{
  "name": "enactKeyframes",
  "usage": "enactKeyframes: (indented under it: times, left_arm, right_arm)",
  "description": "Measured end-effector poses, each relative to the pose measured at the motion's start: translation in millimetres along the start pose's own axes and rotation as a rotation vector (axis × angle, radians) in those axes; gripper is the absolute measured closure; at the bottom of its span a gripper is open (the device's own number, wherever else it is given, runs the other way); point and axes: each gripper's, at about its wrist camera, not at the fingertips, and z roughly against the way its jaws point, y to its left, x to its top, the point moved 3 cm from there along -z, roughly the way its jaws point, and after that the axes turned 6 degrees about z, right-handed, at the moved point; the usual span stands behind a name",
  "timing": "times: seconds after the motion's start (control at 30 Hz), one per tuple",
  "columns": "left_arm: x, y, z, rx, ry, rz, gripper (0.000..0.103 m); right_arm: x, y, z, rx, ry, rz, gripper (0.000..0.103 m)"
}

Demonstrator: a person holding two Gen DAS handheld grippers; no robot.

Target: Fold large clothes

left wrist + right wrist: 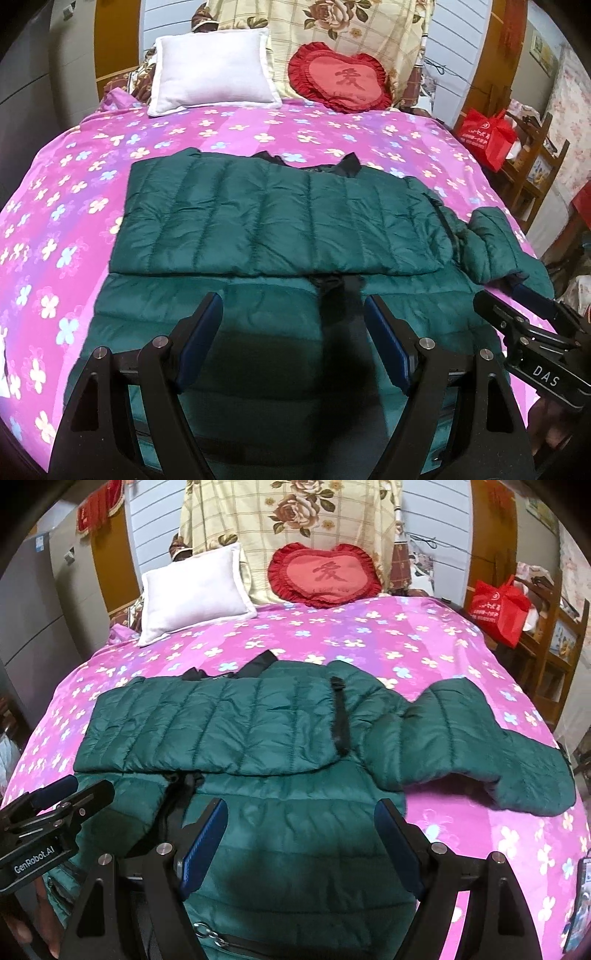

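A dark green quilted jacket [273,221] lies flat on the pink flowered bed sheet [74,192], its collar toward the pillows. One sleeve is folded across the chest. The other sleeve [480,746] stretches out to the right, over the sheet. My left gripper [293,332] hovers above the jacket's lower part, open, with nothing between its blue pads. My right gripper [301,842] hangs open over the hem on the right side, also with nothing in it. A zip pull ring [202,929] shows below it. Each gripper appears at the edge of the other's view.
A white pillow [214,70] and a red heart cushion [341,79] lean against a flowered quilt at the head of the bed. A red bag [498,605] sits on a wooden shelf to the right. A grey cabinet [33,620] stands to the left.
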Motion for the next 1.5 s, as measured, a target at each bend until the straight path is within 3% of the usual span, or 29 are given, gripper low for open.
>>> enactKeyframes:
  times: [1.1, 1.27, 1.5]
  left_arm:
    - [8, -68, -29, -0.061, 0.068, 0.011, 0.024]
    - [10, -79, -32, -0.076, 0.068, 0.02, 0.024]
    - [8, -86, -40, -0.078, 0.087, 0.004, 0.024]
  right_arm:
    - [9, -119, 27, -0.079, -0.044, -0.126, 0.024]
    - [15, -162, 35, -0.131, -0.063, -0.166, 0.024]
    - [-3, -261, 14, -0.305, -0.017, -0.296, 0.024]
